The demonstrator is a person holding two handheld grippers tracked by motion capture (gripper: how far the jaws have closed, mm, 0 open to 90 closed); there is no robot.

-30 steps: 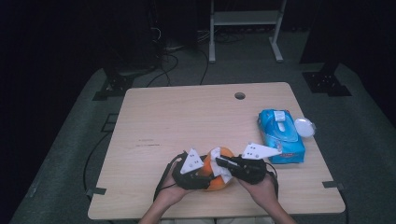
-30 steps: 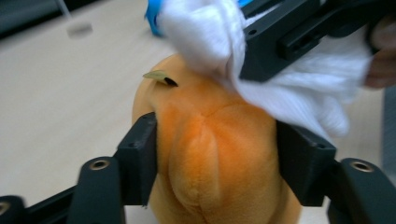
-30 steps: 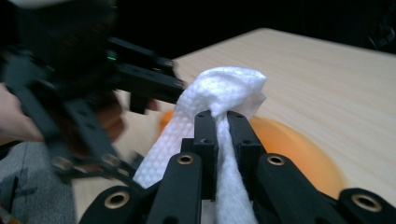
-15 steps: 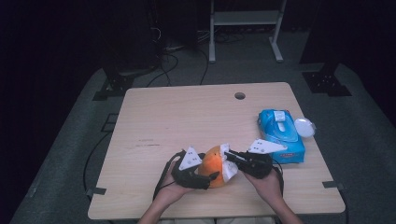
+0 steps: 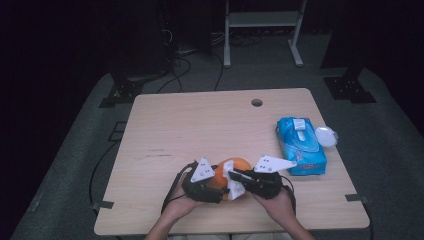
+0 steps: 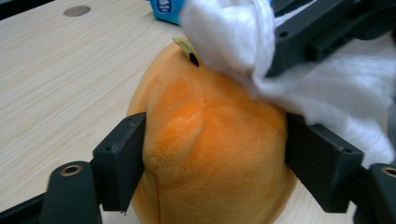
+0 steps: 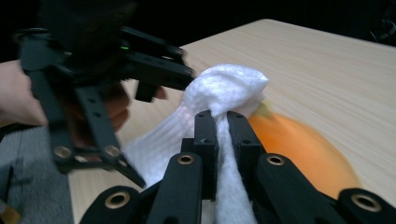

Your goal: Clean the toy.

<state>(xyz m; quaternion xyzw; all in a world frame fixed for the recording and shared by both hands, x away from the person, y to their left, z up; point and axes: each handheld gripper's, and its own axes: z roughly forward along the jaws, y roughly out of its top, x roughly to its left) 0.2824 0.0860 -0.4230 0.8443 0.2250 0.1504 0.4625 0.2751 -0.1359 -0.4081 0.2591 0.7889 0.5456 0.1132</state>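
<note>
Since a second ago the right gripper (image 5: 239, 181) has drawn slightly toward the person's right and now lies across the near side of the orange plush toy (image 5: 231, 172), dragging the white wipe (image 5: 235, 186) with it. The left gripper (image 5: 214, 186) has barely shifted, but its jaws have just been moving: they opened out and then eased back a little, with the toy between them. In the left gripper view both pads (image 6: 122, 158) sit against the toy's flanks (image 6: 210, 149), so it reads as a loosened, re-seated hold rather than a release. The right jaws are pressed together on a bunched fold of the wipe (image 7: 224, 98), which lies over the top of the toy beside its small yellow tag (image 6: 183, 45).

That suggests wiping is under way: the left steadies the toy at the table's (image 5: 200, 125) near edge while the right rubs its upper surface.

The blue pack of wet wipes (image 5: 300, 145), its lid flipped open to its right, lies well apart toward the right edge. A round cable hole (image 5: 257, 102) sits far back. Nothing crowds the two grippers except each other; they work very close together, and the wipe's loose tail hangs near the left jaws, where it could snag.
</note>
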